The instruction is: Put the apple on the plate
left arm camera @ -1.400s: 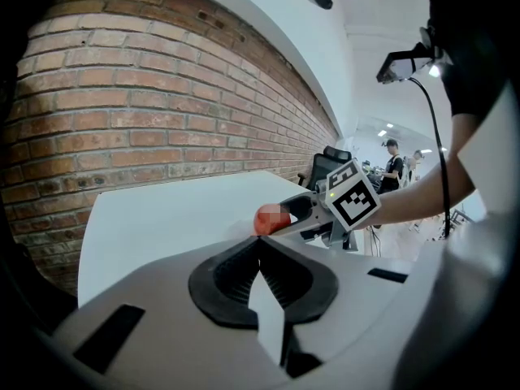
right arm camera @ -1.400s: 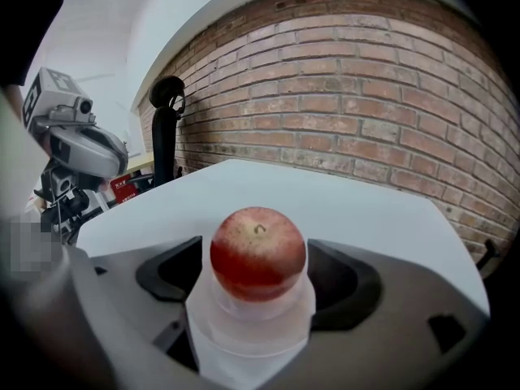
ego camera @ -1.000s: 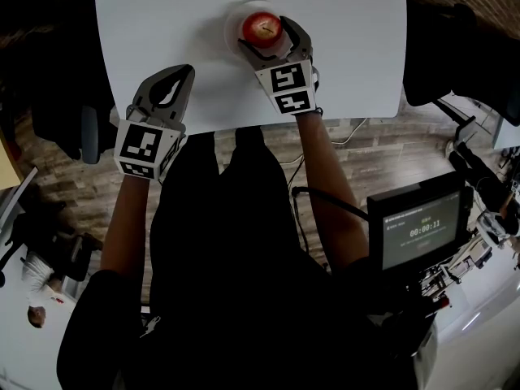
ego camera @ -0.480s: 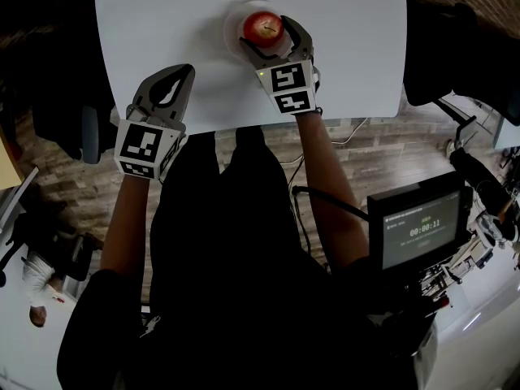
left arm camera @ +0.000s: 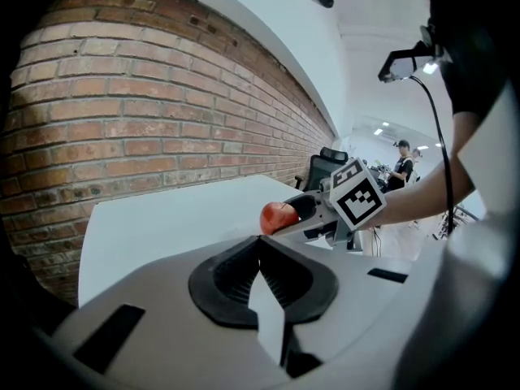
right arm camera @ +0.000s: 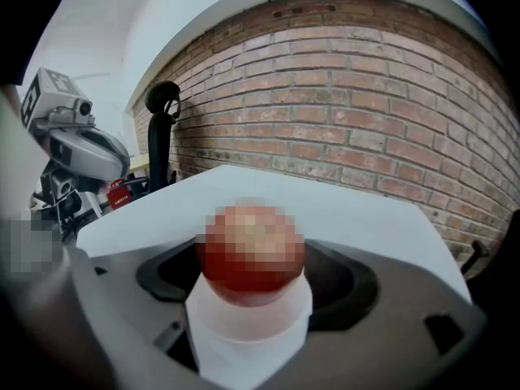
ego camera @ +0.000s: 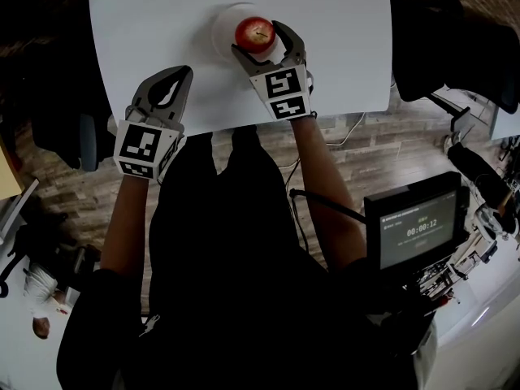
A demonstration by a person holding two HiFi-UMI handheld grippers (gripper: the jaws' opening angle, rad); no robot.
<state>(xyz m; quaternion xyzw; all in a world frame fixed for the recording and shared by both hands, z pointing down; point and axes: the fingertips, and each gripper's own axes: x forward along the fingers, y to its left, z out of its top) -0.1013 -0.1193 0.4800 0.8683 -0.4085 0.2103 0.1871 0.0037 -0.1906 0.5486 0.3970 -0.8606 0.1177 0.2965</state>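
Observation:
A red apple sits on a white plate at the far middle of the white table. My right gripper reaches over the plate with its jaws close on both sides of the apple, shut on it. In the right gripper view the apple fills the gap between the dark pads. My left gripper rests shut near the table's front edge, left of the plate, holding nothing. From the left gripper view, past its shut jaws, the apple and the right gripper show.
The table's front edge runs just behind both grippers. A screen with a timer stands low at the right. An office chair is left of the table. A brick wall rises beyond the far edge.
The head view has shifted slightly, so table and plate sit a little further left. The right gripper stays round the apple on the plate. The left gripper has not moved.

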